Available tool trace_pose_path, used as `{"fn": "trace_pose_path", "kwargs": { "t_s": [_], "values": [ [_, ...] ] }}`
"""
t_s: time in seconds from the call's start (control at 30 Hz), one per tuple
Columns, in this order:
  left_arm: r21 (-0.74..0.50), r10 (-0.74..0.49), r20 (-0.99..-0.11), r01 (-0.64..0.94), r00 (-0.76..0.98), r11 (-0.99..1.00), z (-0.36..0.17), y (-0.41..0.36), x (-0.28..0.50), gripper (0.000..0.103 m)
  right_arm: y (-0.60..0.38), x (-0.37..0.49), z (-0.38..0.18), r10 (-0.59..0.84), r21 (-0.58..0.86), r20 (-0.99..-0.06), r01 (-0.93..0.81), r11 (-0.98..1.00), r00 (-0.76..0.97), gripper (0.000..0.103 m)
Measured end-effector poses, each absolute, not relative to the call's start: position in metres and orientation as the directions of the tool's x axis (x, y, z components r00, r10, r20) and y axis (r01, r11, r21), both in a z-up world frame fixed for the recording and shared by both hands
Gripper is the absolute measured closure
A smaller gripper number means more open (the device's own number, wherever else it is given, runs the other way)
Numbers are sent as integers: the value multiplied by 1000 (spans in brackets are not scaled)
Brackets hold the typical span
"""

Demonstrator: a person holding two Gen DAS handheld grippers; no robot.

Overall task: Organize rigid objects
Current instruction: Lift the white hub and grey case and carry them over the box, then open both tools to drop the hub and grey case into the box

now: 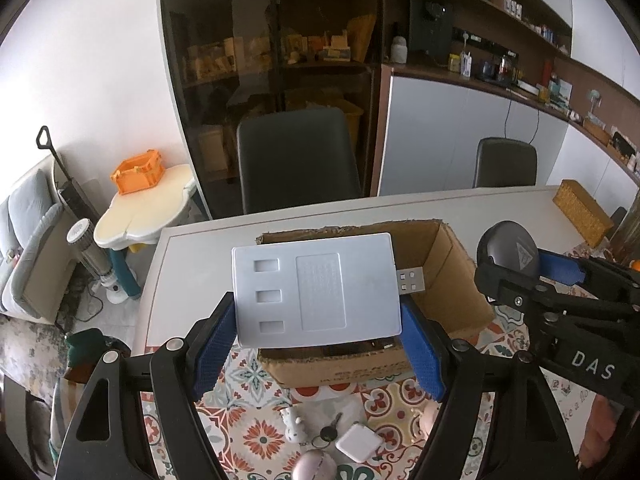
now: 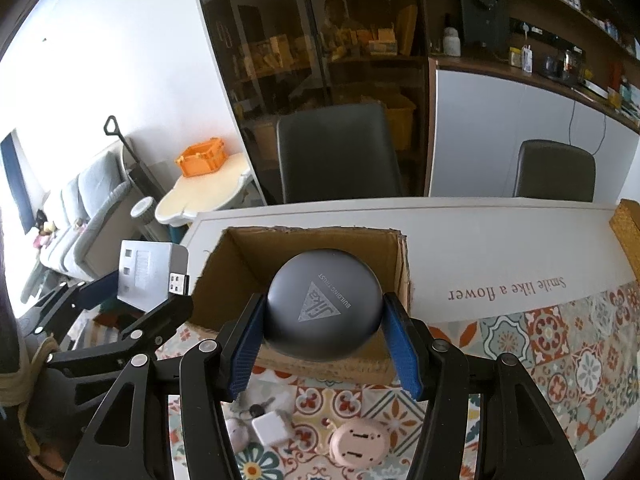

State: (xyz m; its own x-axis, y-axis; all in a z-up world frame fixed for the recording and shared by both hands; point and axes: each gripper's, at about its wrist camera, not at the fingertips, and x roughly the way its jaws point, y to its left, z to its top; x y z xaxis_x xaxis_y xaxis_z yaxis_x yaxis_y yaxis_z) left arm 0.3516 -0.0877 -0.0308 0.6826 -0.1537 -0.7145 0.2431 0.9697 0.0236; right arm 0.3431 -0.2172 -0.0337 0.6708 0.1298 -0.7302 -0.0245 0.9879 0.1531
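Both jaws grip loads above the cardboard box (image 1: 452, 280), ready to drop: left gripper (image 1: 320, 338) holds the white USB device (image 1: 316, 288), right gripper (image 2: 322, 354) the grey round case (image 2: 324, 308).

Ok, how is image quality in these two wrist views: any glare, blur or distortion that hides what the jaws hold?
Left wrist view: strong fisheye bending at the edges, bright wall washed out, yet the white USB adapter is sharp. Right wrist view: same distortion, reflections on the glass cabinet door, the grey round case crisp with readable logo.
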Motion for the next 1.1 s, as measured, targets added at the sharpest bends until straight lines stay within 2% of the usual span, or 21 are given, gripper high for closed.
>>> {"fn": "trace_pose_path", "kwargs": {
  "t_s": [0.53, 0.63, 0.7, 0.87, 1.0, 1.1],
  "values": [
    [-8, -165, -794, 262, 585, 965, -59, -96, 395, 25, -232, 392, -60, 118, 153, -815, 15, 988, 567, 45],
    [6, -141, -798, 243, 585, 970, -62, -95, 398, 23, -234, 396, -62, 119, 157, -819, 19, 987, 562, 45],
    [20, -117, -796, 220, 594, 975, -62, -92, 399, 17, -234, 397, -63, 118, 155, -821, 20, 988, 558, 45],
    [57, -55, -778, 157, 626, 986, -56, -79, 394, 10, -232, 400, -65, 125, 161, -824, 17, 987, 552, 45],
    [40, -53, -774, 132, 631, 990, -53, -64, 388, 9, -228, 404, -65, 147, 179, -824, 5, 984, 547, 45],
    [16, -63, -774, 119, 630, 993, -50, -55, 382, 9, -227, 403, -61, 152, 186, -809, 2, 983, 568, 32]
  ]
}}
